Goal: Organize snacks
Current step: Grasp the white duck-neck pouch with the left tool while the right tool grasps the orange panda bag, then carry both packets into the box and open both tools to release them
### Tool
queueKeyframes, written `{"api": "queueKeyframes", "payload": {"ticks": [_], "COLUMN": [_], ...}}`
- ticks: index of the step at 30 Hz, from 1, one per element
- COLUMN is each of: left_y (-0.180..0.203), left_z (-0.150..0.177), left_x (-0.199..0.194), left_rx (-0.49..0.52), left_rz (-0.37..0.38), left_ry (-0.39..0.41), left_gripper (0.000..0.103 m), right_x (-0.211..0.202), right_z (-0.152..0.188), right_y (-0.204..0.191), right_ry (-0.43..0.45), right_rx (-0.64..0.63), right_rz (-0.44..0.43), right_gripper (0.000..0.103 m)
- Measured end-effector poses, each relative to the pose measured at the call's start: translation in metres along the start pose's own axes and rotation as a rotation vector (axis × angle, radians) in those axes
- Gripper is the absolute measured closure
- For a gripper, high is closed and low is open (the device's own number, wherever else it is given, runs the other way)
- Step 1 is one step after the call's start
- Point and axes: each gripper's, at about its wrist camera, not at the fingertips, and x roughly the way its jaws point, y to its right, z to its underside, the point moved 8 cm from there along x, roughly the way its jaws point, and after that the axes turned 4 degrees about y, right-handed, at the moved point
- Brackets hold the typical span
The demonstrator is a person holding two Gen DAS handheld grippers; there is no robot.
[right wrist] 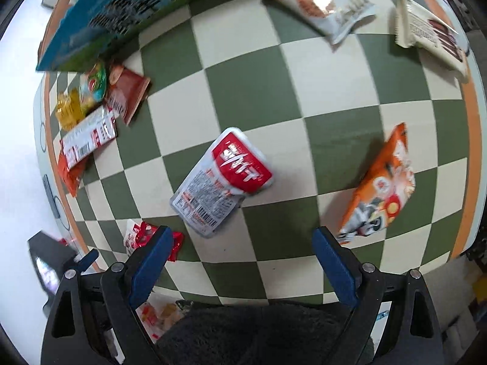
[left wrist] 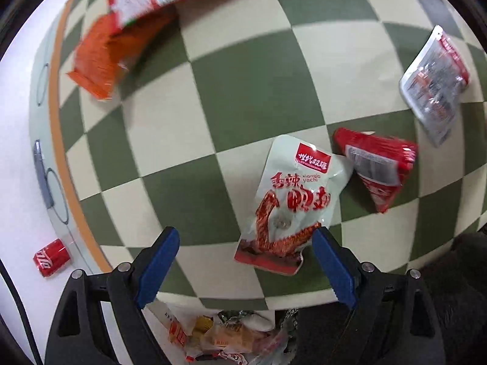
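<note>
Left gripper [left wrist: 245, 238]: fingers spread wide, holding nothing, above the checkered worktop [left wrist: 243, 91]. A white duck-wing packet [left wrist: 289, 203] lies just ahead, its lower edge beside the right finger. A red packet [left wrist: 377, 165] lies beside it.

Right gripper [right wrist: 240, 238]: fingers spread wide, empty. A red-and-white packet [right wrist: 222, 181] lies ahead between them; an orange bag [right wrist: 380, 185] lies to the right.

The checkered mat [left wrist: 243, 91] looked smooth and matt. The duck-wing pouch [left wrist: 289, 200] was glossy plastic film, like the crinkled red packet [left wrist: 377, 164] beside it. A white snack bag [right wrist: 325, 3] threw a bright glare. The Coca-Cola can [left wrist: 51, 257] looked like shiny metal; each gripper's fingers [left wrist: 158, 267] wore matt blue plastic pads.
</note>
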Motion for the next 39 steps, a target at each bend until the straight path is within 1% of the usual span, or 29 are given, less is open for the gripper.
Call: {"api": "queueKeyframes", "payload": {"ticks": [2,3,4,5,6,7,8,11,13,15,18,21,23,24,25,26,28,29,30,31,32,33,34,36,38,39], "left_y": [0.008,0.009,0.011,0.012,0.013,0.014,0.015,0.013,0.013,0.012,0.007,0.004,0.002,0.002,0.001,0.000,0.000,0.002,0.002,0.002,-0.002,-0.002,-0.003,-0.002,0.002,-0.007], "left_z": [-0.007,-0.009,-0.012,-0.013,-0.014,-0.015,-0.015,-0.016,-0.015,-0.016,-0.023,-0.031,-0.037,-0.041,-0.045,-0.047,-0.055,-0.056,-0.062,-0.065,-0.057,-0.060,-0.063,-0.069,-0.076,-0.073], "left_x": [0.002,0.002,0.003,0.005,0.003,0.002,0.001,0.001,-0.001,-0.004,-0.015,-0.023,-0.027,-0.031,-0.033,-0.036,-0.044,-0.049,-0.054,-0.059,-0.062,-0.067,-0.073,-0.087,-0.103,-0.112], "left_rx": [0.008,0.016,0.028,0.030,0.014,0.001,-0.009,-0.065,-0.128,-0.176,-0.234,-0.271,-0.284,-0.291,-0.292,-0.293,-0.297,-0.301,-0.306,-0.309,-0.310,-0.314,-0.316,-0.320,-0.319,-0.320], "left_rz": [0.048,0.032,0.012,0.012,0.033,0.055,0.072,0.073,0.117,0.160,0.177,0.185,0.190,0.188,0.186,0.184,0.184,0.184,0.185,0.187,0.186,0.184,0.184,0.195,0.207,0.215], "left_ry": [0.015,0.023,0.030,0.023,0.024,0.019,0.010,0.003,-0.015,-0.017,0.003,0.016,0.020,0.027,0.031,0.036,0.045,0.049,0.054,0.063,0.070,0.077,0.085,0.100,0.122,0.133], "left_gripper": [0.013,0.013,0.020,0.030,0.036,0.045,0.050,0.050,0.050,0.050,0.050,0.050,0.050,0.050,0.050,0.050,0.050,0.050,0.050,0.050,0.050,0.050,0.050,0.050,0.050,0.050], "right_x": [0.003,0.003,0.003,0.003,0.001,-0.001,-0.005,-0.014,-0.020,-0.022,-0.013,0.001,0.010,0.014,0.017,0.023,0.030,0.033,0.035,0.037,0.036,0.033,0.029,0.020,0.012,0.007], "right_z": [0.002,0.003,0.004,0.004,0.004,0.004,0.004,0.001,-0.002,-0.005,-0.011,-0.014,-0.014,-0.014,-0.013,-0.012,-0.009,-0.006,-0.005,-0.004,-0.004,-0.005,-0.006,-0.010,-0.013,-0.017], "right_y": [-0.006,-0.008,-0.009,-0.008,-0.006,-0.003,0.002,0.021,0.041,0.060,0.089,0.107,0.114,0.117,0.120,0.124,0.128,0.131,0.133,0.135,0.137,0.137,0.136,0.130,0.120,0.115], "right_ry": [-0.003,-0.004,-0.004,-0.001,0.003,0.008,0.013,0.035,0.052,0.060,0.040,0.015,-0.006,-0.010,-0.015,-0.029,-0.044,-0.049,-0.045,-0.035,-0.023,0.002,0.028,0.074,0.101,0.109], "right_rx": [-0.018,-0.021,-0.021,-0.018,-0.010,0.004,0.021,0.079,0.142,0.214,0.305,0.368,0.386,0.401,0.407,0.415,0.440,0.453,0.461,0.463,0.461,0.456,0.434,0.375,0.331,0.313], "right_rz": [0.002,0.003,0.004,0.006,0.006,0.003,-0.001,-0.008,-0.012,-0.025,-0.035,-0.038,-0.029,-0.038,-0.038,-0.019,-0.026,-0.026,-0.031,-0.032,-0.030,-0.035,-0.025,-0.006,-0.020,-0.030], "right_gripper": [0.008,0.008,0.008,0.008,0.008,0.008,0.008,0.008,0.008,0.008,0.008,0.008,0.008,0.008,0.008,0.008,0.010,0.013,0.031,0.041,0.041,0.048,0.050,0.052,0.053,0.053]}}
